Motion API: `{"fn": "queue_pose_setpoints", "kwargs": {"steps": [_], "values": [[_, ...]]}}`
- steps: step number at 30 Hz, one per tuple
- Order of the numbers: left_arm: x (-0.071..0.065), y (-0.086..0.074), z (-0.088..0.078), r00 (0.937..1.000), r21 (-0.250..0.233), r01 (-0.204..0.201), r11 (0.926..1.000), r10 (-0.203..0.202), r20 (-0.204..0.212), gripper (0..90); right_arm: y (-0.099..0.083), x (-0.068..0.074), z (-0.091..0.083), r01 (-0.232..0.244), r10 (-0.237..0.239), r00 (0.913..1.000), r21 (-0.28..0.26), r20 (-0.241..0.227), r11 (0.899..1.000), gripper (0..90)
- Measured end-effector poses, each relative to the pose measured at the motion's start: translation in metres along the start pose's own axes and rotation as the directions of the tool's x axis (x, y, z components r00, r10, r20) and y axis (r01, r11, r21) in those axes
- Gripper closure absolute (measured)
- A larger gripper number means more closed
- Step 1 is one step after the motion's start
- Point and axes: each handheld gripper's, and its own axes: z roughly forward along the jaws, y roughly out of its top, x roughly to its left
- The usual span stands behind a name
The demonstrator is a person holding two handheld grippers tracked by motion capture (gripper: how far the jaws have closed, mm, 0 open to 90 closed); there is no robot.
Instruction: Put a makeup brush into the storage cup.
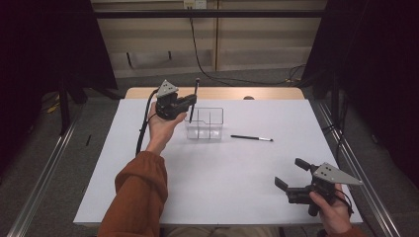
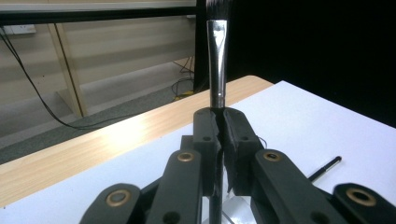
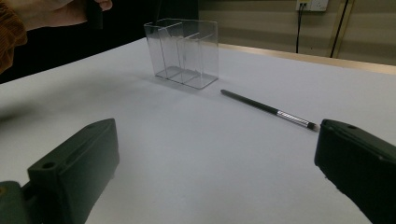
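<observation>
The brush (image 1: 193,101) is standing upright, pinched in my left hand-held gripper (image 1: 190,102) at the clear organizer's (image 1: 205,129) ten o'clock, so I am judging a straight, slow lowering into its left compartment best.

no readable text, labels or numbers anywhere

High view: fixed above the near edge, facing forward and down, taking in the whole white table (image 1: 217,177). Left gripper view: very close, looking along its jaws toward the far wooden edge (image 2: 93,149) and wall. Right gripper view: low at the near right, facing far-left across the tabletop. High and right gripper views share the clear box (image 1: 205,123) (image 3: 184,51) and the lying brush (image 1: 251,138) (image 3: 268,108).
</observation>
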Motion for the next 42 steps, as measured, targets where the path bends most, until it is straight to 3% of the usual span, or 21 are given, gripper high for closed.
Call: {"fn": "queue_pose_setpoints", "kwargs": {"steps": [8, 27, 34, 42], "values": [[0.004, -0.010, 0.002, 0.9999, 0.009, 0.015, 0.9998, -0.015, -0.008, 84.6, 0.000, 0.000, 0.000, 0.005, -0.005, 1.0000, 0.003, 0.002, 1.000, 0.0], [0.004, -0.021, 0.006, 1.0000, 0.049, 0.001, 0.9988, -0.001, -0.009, 84.5, 0.000, 0.000, 0.000, 0.000, 0.000, 1.0000, 0.002, -0.001, 1.000, 0.0], [0.005, -0.024, 0.006, 0.9994, 0.052, 0.033, 0.9981, -0.032, -0.007, 84.3, 0.000, 0.000, -0.001, 0.001, -0.001, 1.0000, 0.001, 0.000, 1.000, 0.0], [0.007, -0.027, 0.004, 0.9993, 0.055, 0.038, 0.9978, -0.038, -0.001, 79.3, 0.000, 0.000, -0.001, 0.002, -0.002, 1.0000, 0.001, 0.001, 1.000, 0.0]]}}
